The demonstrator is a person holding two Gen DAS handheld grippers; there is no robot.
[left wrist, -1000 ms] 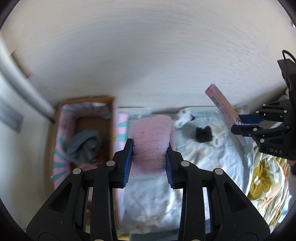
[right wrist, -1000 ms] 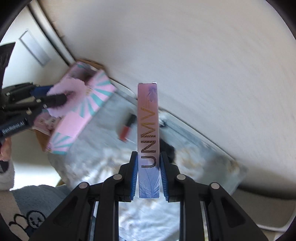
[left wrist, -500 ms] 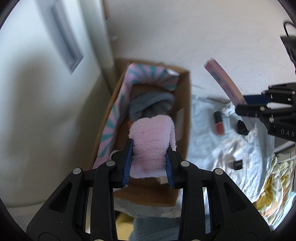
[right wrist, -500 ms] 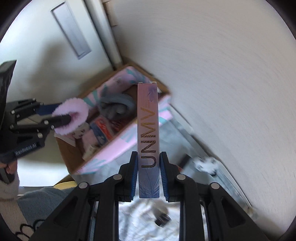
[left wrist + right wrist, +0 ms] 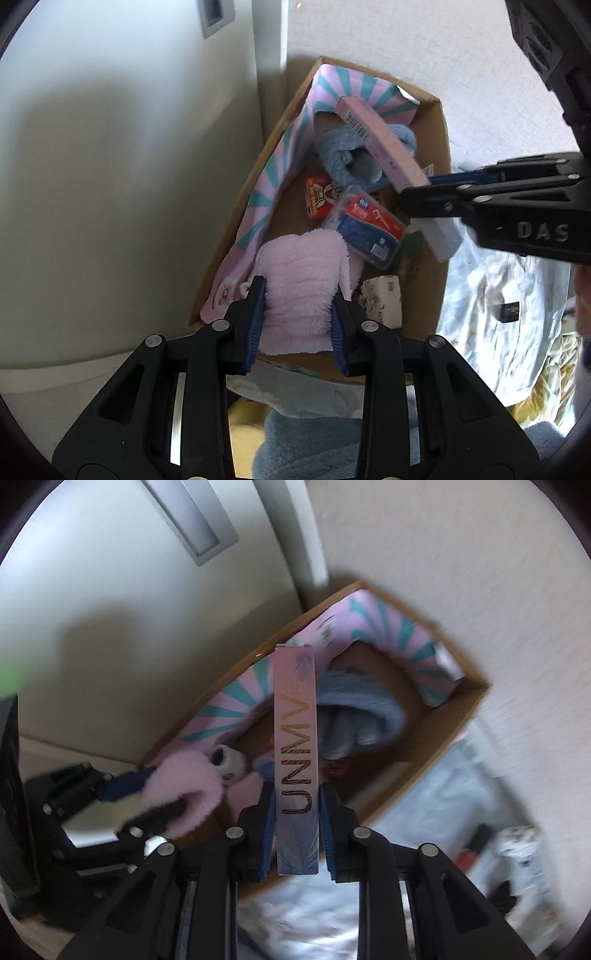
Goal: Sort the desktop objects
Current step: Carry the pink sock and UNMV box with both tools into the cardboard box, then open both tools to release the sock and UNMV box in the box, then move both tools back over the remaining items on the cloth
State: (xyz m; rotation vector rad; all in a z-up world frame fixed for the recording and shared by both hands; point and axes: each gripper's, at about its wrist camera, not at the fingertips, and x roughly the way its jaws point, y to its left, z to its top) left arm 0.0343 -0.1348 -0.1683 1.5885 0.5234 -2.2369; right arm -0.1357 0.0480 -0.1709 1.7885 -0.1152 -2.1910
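My left gripper [image 5: 297,301] is shut on a fluffy pink cloth [image 5: 301,280], held over the near end of an open cardboard box [image 5: 441,155] lined with pink and teal paper. In the right wrist view the same pink cloth [image 5: 184,786] and left gripper [image 5: 155,794] show at the box's left end. My right gripper [image 5: 296,801] is shut on a long pink and lilac carton [image 5: 295,760], which hangs over the cardboard box [image 5: 458,716]. From the left wrist view the carton [image 5: 384,155] slants across the box, gripped by the right gripper [image 5: 417,195].
Inside the box lie a blue fluffy cloth [image 5: 351,162], a blue and red plastic pack [image 5: 369,225], a red and yellow packet [image 5: 317,195] and a small white patterned item [image 5: 382,299]. A pale sheet [image 5: 491,302] with small dark objects spreads to the right. White walls [image 5: 110,147] stand to the left.
Both grippers have travelled left and down from above the sheet to over the box, each keeping its hold. The box now fills the middle of both views.
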